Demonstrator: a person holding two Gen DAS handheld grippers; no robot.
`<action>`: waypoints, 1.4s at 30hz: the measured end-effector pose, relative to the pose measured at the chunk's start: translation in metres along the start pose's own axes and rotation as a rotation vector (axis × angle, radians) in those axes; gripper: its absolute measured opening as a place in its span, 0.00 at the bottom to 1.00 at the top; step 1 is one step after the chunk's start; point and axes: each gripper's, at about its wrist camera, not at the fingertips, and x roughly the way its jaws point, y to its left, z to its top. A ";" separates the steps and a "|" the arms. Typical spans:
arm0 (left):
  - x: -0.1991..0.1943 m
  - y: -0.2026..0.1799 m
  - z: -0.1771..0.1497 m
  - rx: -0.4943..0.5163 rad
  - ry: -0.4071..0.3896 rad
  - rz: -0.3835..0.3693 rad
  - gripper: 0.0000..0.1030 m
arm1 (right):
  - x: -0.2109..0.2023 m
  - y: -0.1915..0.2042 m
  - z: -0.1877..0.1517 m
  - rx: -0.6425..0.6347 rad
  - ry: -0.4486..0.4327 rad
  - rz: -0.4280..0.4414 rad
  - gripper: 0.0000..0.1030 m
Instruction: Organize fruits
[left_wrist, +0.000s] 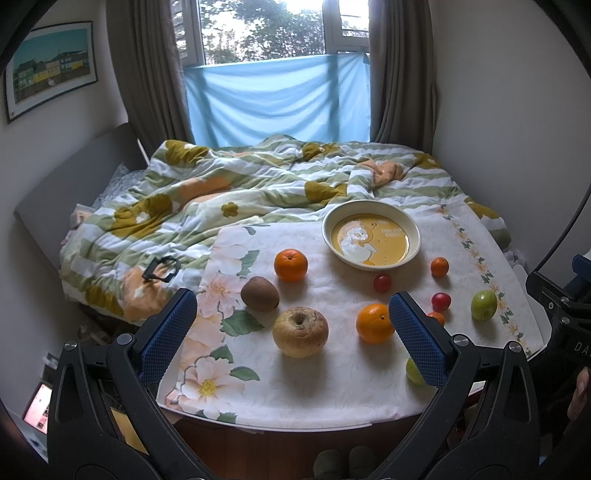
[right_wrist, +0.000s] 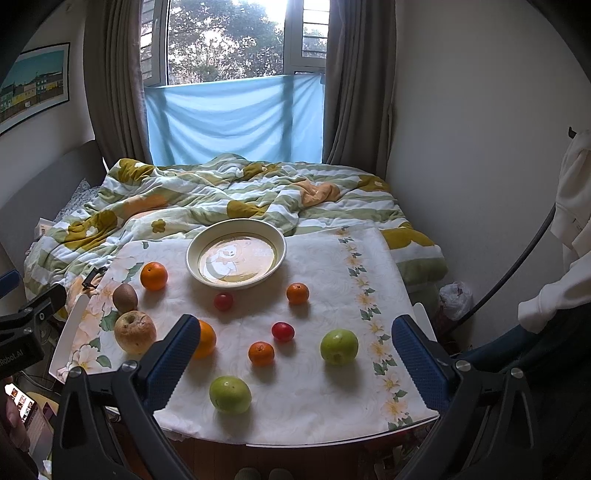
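Note:
A cream bowl (left_wrist: 371, 236) (right_wrist: 236, 254) with a yellow duck picture stands empty at the table's far side. Scattered in front of it lie a wrinkled apple (left_wrist: 300, 331) (right_wrist: 135, 331), a kiwi (left_wrist: 259, 294) (right_wrist: 125, 297), two oranges (left_wrist: 290, 264) (left_wrist: 374, 323), small mandarins (right_wrist: 297, 293) (right_wrist: 261, 353), cherry tomatoes (left_wrist: 382, 283) (right_wrist: 283, 331) and green apples (right_wrist: 339, 346) (right_wrist: 230, 394). My left gripper (left_wrist: 293, 328) hovers open over the near edge, around the wrinkled apple's line of sight. My right gripper (right_wrist: 295, 350) hangs open above the near right part.
The table wears a floral cloth (right_wrist: 332, 402). Behind it lies a bed with a rumpled green and orange quilt (left_wrist: 221, 184). A black clip (left_wrist: 161, 268) rests on the quilt at left. Walls close in on both sides, and a window with curtains stands behind.

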 end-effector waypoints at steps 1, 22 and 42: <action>0.000 0.000 0.000 -0.001 0.001 -0.001 1.00 | 0.000 0.001 0.000 -0.001 0.000 0.000 1.00; 0.008 -0.006 -0.002 -0.001 0.010 -0.019 1.00 | 0.002 -0.002 0.004 0.011 -0.003 0.002 1.00; 0.089 -0.103 -0.066 0.020 0.198 -0.131 1.00 | 0.109 -0.077 -0.049 -0.037 0.141 0.026 1.00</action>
